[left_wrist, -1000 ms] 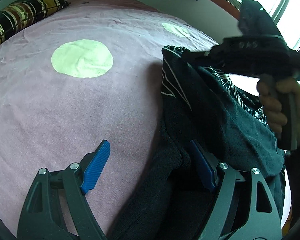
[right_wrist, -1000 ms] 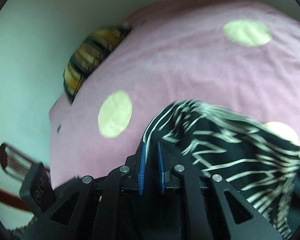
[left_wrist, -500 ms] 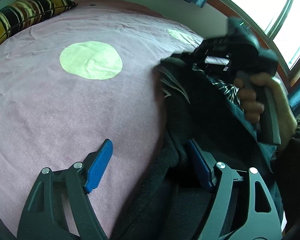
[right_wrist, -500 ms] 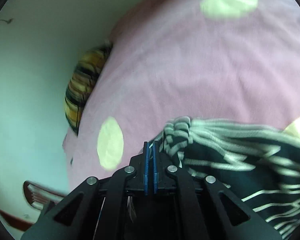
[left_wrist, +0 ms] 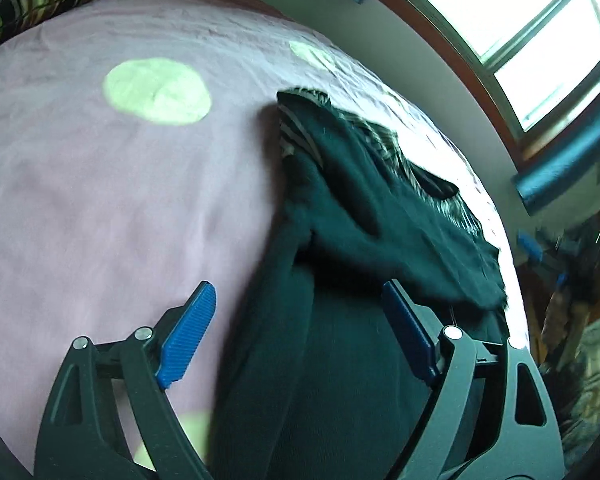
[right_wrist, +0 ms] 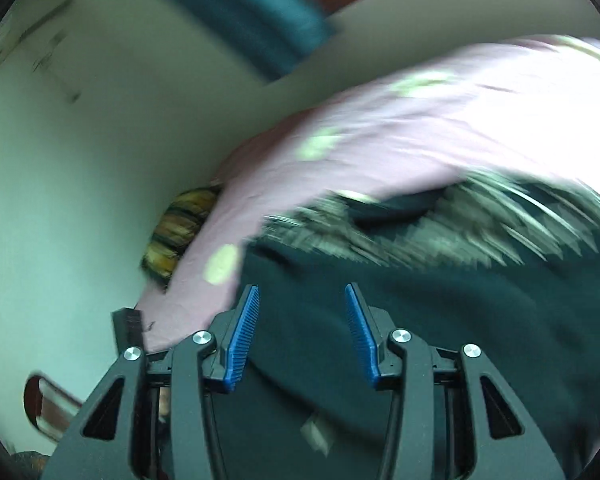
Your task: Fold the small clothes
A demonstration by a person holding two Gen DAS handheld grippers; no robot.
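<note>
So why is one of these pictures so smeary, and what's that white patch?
Right wrist view: motion blur smears the bed and the striped garment; only the tongs look sharp, and the sheet burns out white at top right. Left wrist view: mostly sharp, fisheye-bowed, with the window overexposed and glare along the bed's right edge.

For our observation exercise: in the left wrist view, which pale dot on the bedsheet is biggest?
The pale dot at upper left; the far dot near the striped garment looks smaller.
</note>
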